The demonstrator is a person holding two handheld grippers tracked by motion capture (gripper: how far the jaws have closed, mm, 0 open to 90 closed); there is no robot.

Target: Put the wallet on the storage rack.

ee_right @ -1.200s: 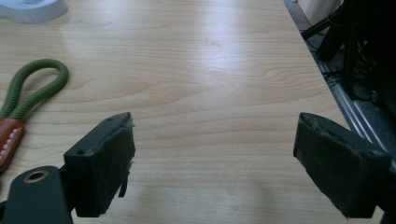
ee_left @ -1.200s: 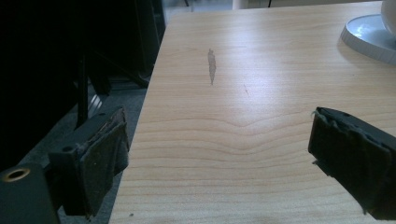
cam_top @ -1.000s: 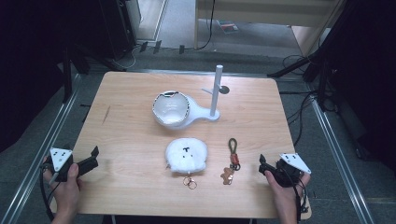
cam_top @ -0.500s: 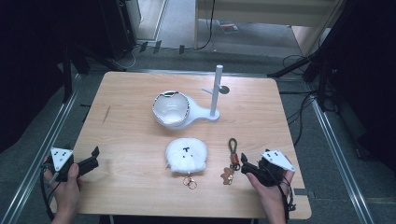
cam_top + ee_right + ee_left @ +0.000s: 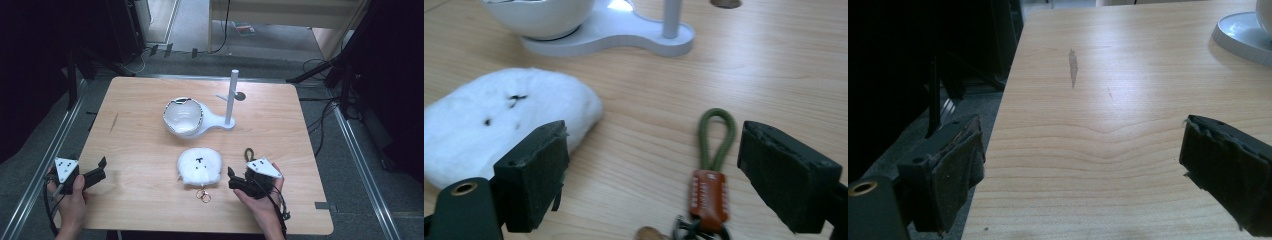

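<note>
A: While the right gripper (image 5: 231, 178) sits over the near right part of the table (image 5: 140, 145), how do its jaws stand?

B: Apart, gripping nothing. The key strap (image 5: 711, 170), green loop and brown leather tab, lies flat between them in the right gripper view, touching neither pad.

A: Surroundings?

B: White plush pouch (image 5: 199, 166) just beside it; white stand (image 5: 227, 112) farther back.

A: Left gripper (image 5: 102, 167)?

B: Jaws apart over bare wood.

keyring strap (image 5: 716, 134): olive-green loop, orange-brown tab | plush (image 5: 499, 125): white, black marks | stand (image 5: 624, 32): white | bench (image 5: 774, 75): pale wood grain | rings (image 5: 203, 196): seemingly gold
</note>
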